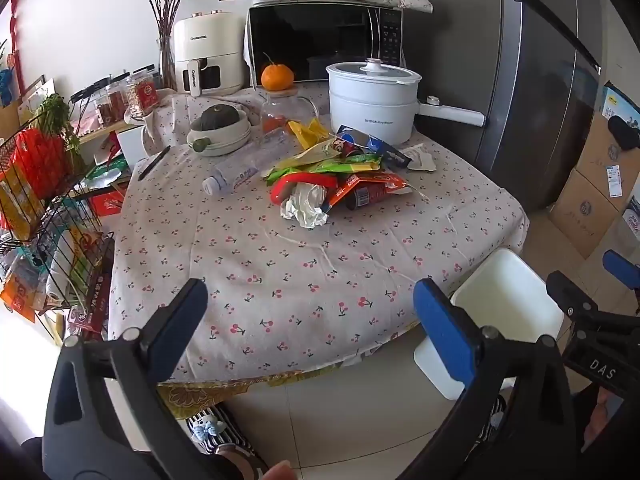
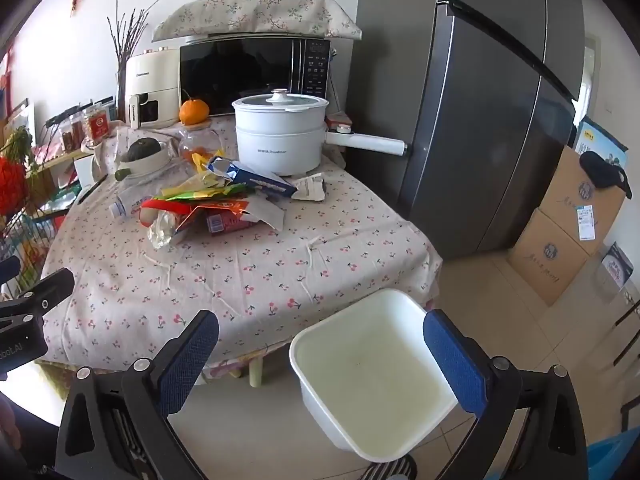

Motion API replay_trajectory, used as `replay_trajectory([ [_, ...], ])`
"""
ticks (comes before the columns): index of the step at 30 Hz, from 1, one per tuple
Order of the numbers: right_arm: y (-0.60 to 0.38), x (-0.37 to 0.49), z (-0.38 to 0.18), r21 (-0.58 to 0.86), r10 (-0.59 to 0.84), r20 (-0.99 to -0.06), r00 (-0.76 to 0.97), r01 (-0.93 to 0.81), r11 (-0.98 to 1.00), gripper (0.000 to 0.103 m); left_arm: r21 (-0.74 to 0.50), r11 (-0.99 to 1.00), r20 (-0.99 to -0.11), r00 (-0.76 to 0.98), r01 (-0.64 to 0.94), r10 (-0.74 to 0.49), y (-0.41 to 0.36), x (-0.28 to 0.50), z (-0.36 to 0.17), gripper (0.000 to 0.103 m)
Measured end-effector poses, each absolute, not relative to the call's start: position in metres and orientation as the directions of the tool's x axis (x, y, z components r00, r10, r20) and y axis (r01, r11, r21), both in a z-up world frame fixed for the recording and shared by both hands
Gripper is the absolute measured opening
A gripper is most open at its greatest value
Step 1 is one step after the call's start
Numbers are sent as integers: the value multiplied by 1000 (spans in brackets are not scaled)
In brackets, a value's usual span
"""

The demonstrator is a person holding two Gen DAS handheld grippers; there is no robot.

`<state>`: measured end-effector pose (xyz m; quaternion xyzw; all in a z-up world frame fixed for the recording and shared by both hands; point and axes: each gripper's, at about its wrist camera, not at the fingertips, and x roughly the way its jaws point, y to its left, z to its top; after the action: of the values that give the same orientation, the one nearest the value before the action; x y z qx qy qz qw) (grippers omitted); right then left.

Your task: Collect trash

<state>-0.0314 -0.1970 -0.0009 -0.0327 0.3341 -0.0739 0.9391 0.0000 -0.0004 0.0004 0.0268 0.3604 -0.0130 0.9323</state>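
Note:
A heap of trash [image 1: 340, 172] lies mid-table on the cherry-print cloth [image 1: 280, 280]: coloured snack wrappers, a crumpled white paper [image 1: 306, 204], a red can [image 1: 366, 194] and a clear plastic bottle [image 1: 244, 170]. The heap also shows in the right wrist view [image 2: 216, 204]. A white empty bin [image 2: 372, 372] stands on the floor at the table's near right corner; it also shows in the left wrist view [image 1: 508, 300]. My left gripper [image 1: 310, 304] is open and empty over the table's near edge. My right gripper [image 2: 320, 340] is open and empty, just above the bin.
Behind the heap stand a white electric pot [image 1: 372, 100] with a long handle, a glass jar [image 1: 286, 114], a bowl with a squash [image 1: 220, 132], a microwave [image 1: 324, 46] and an air fryer. A wire rack [image 1: 44, 200] is left, a grey fridge [image 2: 492, 100] and cardboard boxes [image 2: 568, 228] right.

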Motion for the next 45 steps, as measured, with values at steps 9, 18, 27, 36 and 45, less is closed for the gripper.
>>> replay_trajectory([
  [9, -194, -27, -7, -81, -133, -632, 763, 105, 991, 103, 40, 997, -664, 748, 59, -18, -9, 0, -2, 102],
  [18, -193, -26, -9, -90, -138, -644, 753, 105, 990, 103, 38, 997, -664, 748, 64, -22, -6, -2, 0, 102],
  [27, -192, -25, -10, -103, -142, -644, 752, 99, 990, 103, 34, 997, -663, 748, 64, -26, -4, -2, 0, 102],
  [36, -191, -24, -11, -110, -147, -644, 750, 99, 989, 103, 30, 998, -663, 748, 60, -25, -1, -3, 0, 102],
  [45, -192, -25, -11, -112, -152, -640, 753, 104, 988, 103, 33, 998, -661, 750, 53, -18, 2, -3, 0, 102],
])
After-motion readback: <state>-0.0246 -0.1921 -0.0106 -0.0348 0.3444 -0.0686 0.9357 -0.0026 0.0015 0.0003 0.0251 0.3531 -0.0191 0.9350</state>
